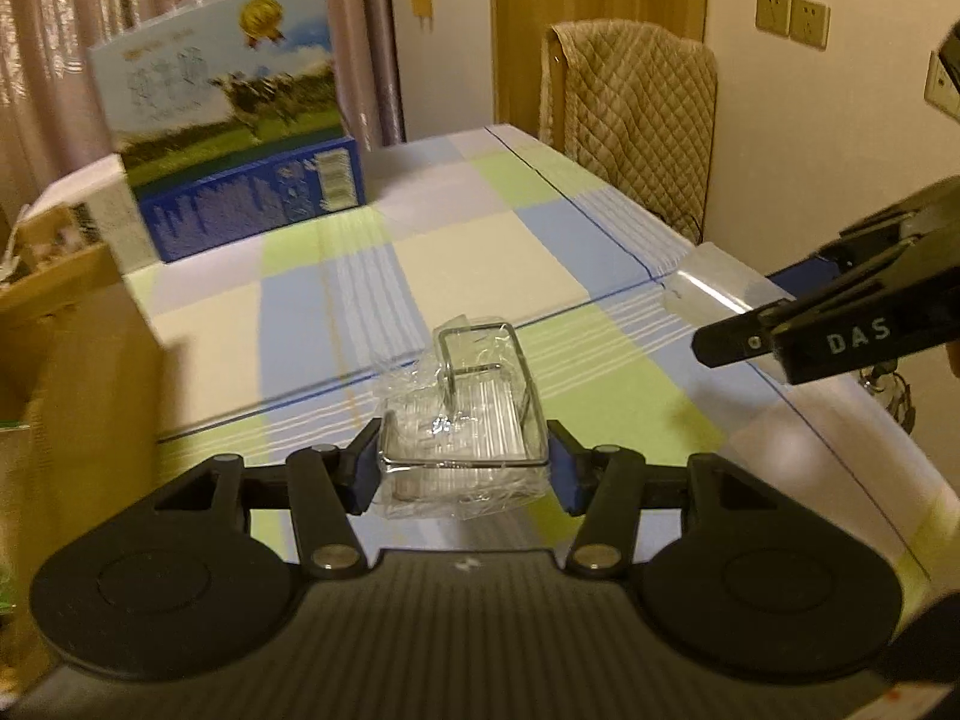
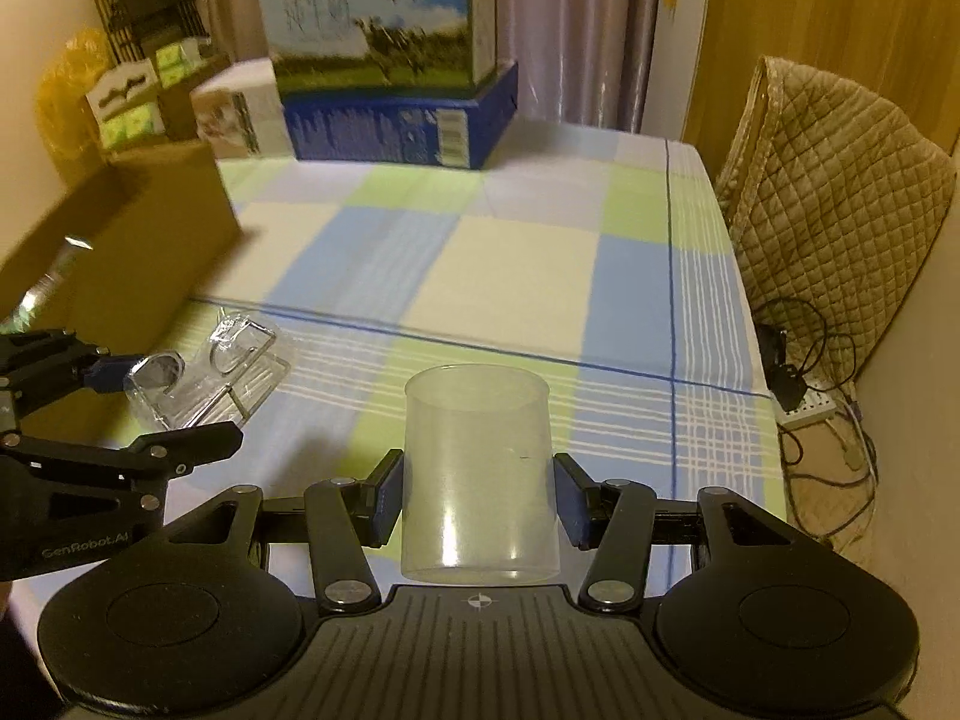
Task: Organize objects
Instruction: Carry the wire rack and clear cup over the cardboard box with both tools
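Note:
My left gripper (image 1: 466, 473) is shut on a small wire holder wrapped in clear plastic (image 1: 474, 420), its blue pads pressing both sides, and holds it above the checked tablecloth (image 1: 456, 252). In the right wrist view, my right gripper (image 2: 478, 498) is shut on an upright translucent plastic cup (image 2: 480, 468), also off the cloth (image 2: 516, 276). That view shows the left gripper (image 2: 168, 405) at the left edge with the wrapped holder (image 2: 210, 372). The left wrist view shows the right gripper (image 1: 768, 306) at the right edge with the cup (image 1: 711, 291).
An open cardboard box (image 2: 120, 252) stands at the table's left. At the back, a milk carton box (image 2: 378, 18) sits on a blue box (image 2: 396, 126). A quilted chair (image 2: 840, 180) stands to the right. A power strip with cables (image 2: 810, 408) lies on the floor.

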A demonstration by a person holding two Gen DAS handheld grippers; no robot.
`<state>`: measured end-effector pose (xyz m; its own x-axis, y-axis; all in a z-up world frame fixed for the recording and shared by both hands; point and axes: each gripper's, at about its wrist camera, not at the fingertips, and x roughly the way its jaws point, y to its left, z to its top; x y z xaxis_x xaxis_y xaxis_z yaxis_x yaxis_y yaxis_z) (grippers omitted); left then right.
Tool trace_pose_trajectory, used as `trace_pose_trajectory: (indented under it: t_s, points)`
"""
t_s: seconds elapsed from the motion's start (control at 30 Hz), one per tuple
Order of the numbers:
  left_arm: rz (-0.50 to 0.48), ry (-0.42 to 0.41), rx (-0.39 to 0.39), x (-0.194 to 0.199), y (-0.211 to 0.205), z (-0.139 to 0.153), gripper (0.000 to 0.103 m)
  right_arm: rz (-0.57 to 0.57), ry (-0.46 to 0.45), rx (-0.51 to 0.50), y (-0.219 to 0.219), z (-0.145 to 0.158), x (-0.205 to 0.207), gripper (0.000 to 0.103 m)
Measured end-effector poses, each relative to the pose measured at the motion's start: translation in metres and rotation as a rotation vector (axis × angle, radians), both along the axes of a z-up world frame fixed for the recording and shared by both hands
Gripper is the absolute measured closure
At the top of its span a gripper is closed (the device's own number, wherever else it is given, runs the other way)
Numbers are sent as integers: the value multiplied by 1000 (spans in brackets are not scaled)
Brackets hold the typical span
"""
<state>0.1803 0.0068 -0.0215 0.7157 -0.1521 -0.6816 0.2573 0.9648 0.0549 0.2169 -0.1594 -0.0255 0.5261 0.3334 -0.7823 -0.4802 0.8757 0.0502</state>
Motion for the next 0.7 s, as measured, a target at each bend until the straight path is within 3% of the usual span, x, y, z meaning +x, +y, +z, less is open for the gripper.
trace_pose_trajectory:
  t_s: [0.37, 0.7]
  points:
    - [25, -26, 16, -88, 47, 64, 53, -15, -14, 71, 35, 48, -94, 54]
    - [101, -26, -5, -162, 100, 88, 53, 39, -43, 124, 90, 65, -161, 54]
